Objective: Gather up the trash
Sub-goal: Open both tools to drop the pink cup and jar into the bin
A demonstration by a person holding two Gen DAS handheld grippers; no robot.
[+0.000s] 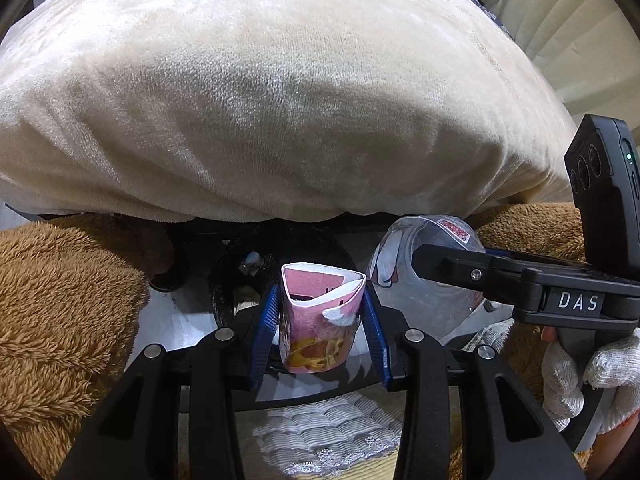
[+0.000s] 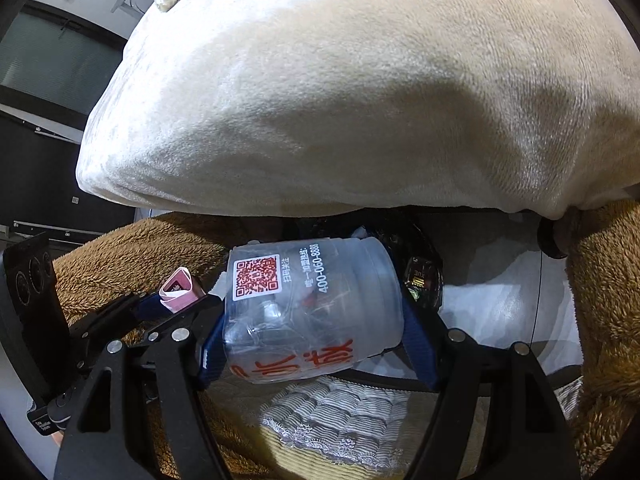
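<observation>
— Trash in both claws: my left claw (image 1: 320, 312) pinches the crushed pink cup (image 1: 320, 320), my right claw (image 2: 316, 320) clamps the clear plastic tub (image 2: 312, 308).
— Where now?
— Both hang over the black-lined bin (image 1: 236, 256) below the cream cushion (image 1: 280, 100). Next I'd lower, then release.
</observation>
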